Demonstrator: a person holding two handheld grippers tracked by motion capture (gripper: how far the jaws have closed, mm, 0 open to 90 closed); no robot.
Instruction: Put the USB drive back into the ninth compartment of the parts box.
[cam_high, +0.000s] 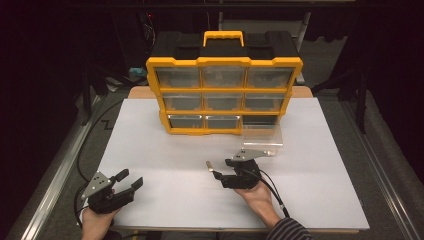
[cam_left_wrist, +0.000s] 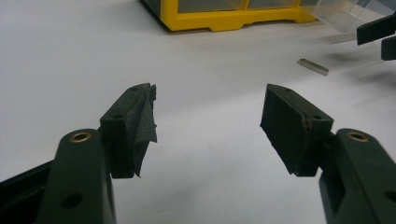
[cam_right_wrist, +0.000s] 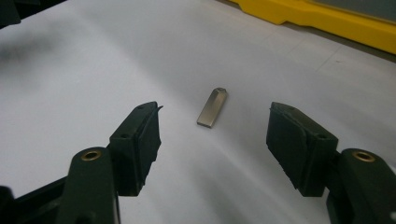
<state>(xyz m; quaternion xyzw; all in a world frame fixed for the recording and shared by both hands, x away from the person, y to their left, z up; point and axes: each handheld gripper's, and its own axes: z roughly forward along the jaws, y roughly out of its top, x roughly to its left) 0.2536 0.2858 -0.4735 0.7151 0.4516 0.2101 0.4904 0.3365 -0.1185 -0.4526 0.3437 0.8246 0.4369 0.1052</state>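
**Right fingers hover spread over a small metal bar**

The right gripper (cam_right_wrist: 215, 140) holds its fingers (cam_right_wrist: 140, 144) released, nothing between them, with a small flat metal bar (cam_right_wrist: 212, 108) lying on the white worktop (cam_right_wrist: 84, 84) just beyond their tips. In the high view the same gripper (cam_high: 220, 172) sits at centre right, its tips pointing left at the bar (cam_high: 210, 165), which rests just beside them without touching. The person's right hand (cam_high: 257, 197) grips the tool from the near edge, a striped sleeve (cam_high: 290, 231) showing at the bottom. A clear plastic drawer (cam_high: 262, 140) stands on the worktop just beyond the gripper, pulled out of the yellow and black organiser (cam_high: 224, 82) at the far side; the organiser's bottom right slot stands vacant. At near left, the left gripper (cam_high: 131, 179) rests low over the worktop with its fingers (cam_left_wrist: 133, 128) likewise spread and grasping nothing, well apart from the bar (cam_left_wrist: 314, 66), which lies far to its right.
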